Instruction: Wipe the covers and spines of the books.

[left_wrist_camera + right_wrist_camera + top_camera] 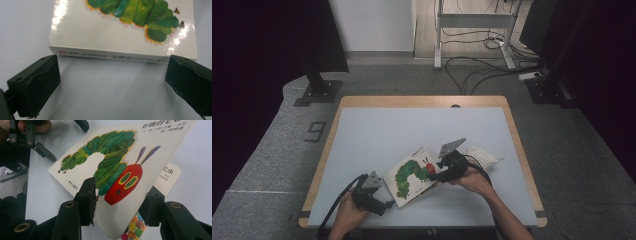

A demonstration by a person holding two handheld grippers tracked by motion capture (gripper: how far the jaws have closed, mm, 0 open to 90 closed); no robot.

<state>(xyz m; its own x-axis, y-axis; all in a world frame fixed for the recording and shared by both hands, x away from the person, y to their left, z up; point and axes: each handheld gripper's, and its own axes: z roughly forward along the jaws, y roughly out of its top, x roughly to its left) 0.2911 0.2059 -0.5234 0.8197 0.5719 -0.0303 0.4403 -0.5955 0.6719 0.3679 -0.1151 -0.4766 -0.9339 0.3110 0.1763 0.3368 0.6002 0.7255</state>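
High view, book (412, 175) flat at table's (377, 135) near edge between both claws, right claw (438, 176) pinching the lifted front cover (112, 165) at its corner, coloured-dot page beneath, left claw (384, 204) spread wide, spine (112, 55) just ahead, apart.

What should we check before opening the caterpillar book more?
1. Right gripper has the front cover between its jaws, lifted off the pages: ok.
2. Firmness of that hold: cannot tell.
3. Left gripper open by the book's spine, not touching: not ok if it should steady the book.
4. Bare table beyond for the cover to swing: ok.
5. White packet beside the right hand: cannot tell if it interferes.
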